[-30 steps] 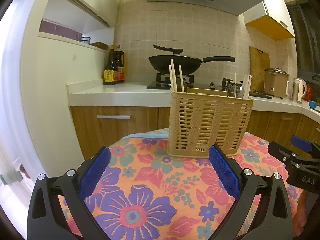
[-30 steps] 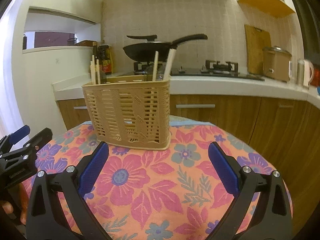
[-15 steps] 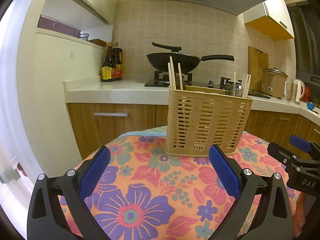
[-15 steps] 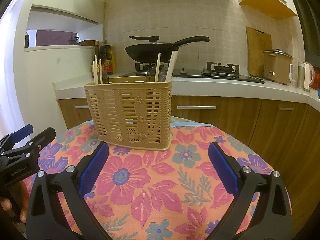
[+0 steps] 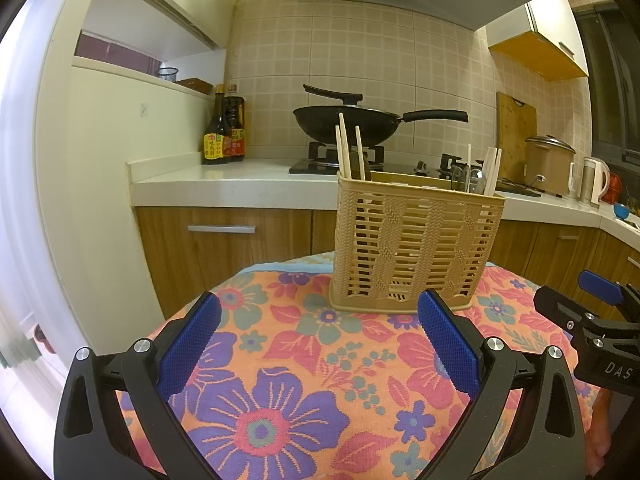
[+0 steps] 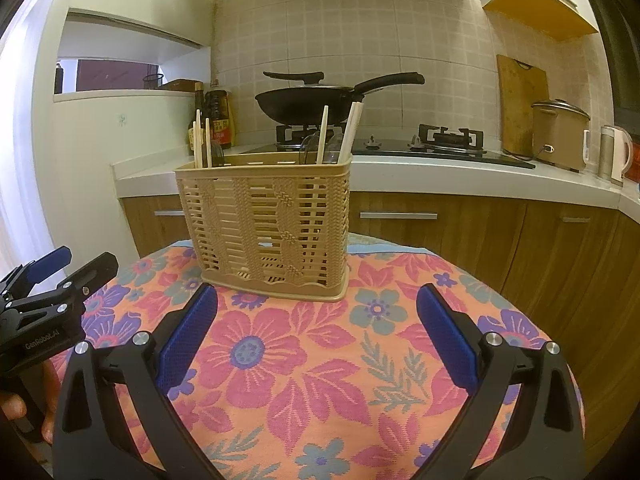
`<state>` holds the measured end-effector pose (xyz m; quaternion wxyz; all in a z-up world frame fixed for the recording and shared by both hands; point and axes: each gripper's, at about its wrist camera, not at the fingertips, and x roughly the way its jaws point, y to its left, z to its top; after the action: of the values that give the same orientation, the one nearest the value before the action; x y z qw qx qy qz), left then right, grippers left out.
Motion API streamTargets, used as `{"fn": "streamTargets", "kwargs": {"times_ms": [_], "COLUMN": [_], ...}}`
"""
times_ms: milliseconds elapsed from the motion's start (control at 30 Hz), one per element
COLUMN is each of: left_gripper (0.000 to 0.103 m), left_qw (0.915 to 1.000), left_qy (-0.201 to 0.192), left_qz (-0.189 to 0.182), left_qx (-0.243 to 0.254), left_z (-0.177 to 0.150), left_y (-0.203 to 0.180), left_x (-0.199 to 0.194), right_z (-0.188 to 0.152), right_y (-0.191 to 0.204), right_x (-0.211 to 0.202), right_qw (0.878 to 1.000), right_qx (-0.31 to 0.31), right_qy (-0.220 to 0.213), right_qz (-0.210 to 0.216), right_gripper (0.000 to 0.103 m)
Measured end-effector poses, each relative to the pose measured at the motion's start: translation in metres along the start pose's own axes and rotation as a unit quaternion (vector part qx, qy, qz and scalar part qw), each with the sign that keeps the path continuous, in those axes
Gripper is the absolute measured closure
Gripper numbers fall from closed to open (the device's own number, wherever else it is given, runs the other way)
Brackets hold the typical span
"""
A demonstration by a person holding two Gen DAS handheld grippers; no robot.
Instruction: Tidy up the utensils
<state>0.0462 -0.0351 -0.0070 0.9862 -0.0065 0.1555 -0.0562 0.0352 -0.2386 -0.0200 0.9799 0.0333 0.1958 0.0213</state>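
Left gripper [image 5: 319,332]: jaws wide apart, empty, blue pads [image 5: 191,344] low over the floral cloth [image 5: 280,384] on the tabletop. Also seen at the left edge of the right wrist view [image 6: 60,276], a hand [image 6: 16,412] beneath it.

Bottles [image 5: 224,128]: two, dark, on the kitchen counter [image 5: 224,184] far left, against the tiles.

Basket [image 5: 412,248]: tan, slatted, upright at the far side of the cloth, ahead of both grippers, touched by neither.

Chopsticks [image 5: 348,152]: three pale sticks upright in the basket's left end. More pale sticks [image 5: 490,170] at the right end, beside rounded shiny utensil heads, kind not clear. In the right wrist view, the same split: a cluster [image 6: 201,140] left, sticks [image 6: 350,132] right.

Wok [image 5: 348,120]: black, long handle pointing right, on the stove behind the basket.

Cutting board [image 5: 516,136]: leaning on the wall, right of the stove.

Rice cooker [image 5: 548,164], then kettle [image 5: 596,180]: on the counter, far right.

Right gripper [image 6: 317,330]: jaws wide apart, empty, over the cloth, short of the basket. Its tip also visible at the right edge of the left wrist view [image 5: 592,308].
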Motion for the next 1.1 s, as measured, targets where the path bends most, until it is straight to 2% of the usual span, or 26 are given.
{"fn": "streamTargets", "kwargs": {"times_ms": [1100], "left_gripper": [0.008], "left_qw": [0.9999], "left_qy": [0.005], "left_qz": [0.011], "left_qx": [0.002], "left_z": [-0.0001], "left_y": [-0.0007], "left_x": [0.0009], "right_z": [-0.0002], "right_y": [-0.0019], "right_x": [0.0000], "right_qw": [1.000], "right_qx": [0.003], "right_qy": [0.004], "right_qz": [0.004], "right_gripper": [0.008]}}
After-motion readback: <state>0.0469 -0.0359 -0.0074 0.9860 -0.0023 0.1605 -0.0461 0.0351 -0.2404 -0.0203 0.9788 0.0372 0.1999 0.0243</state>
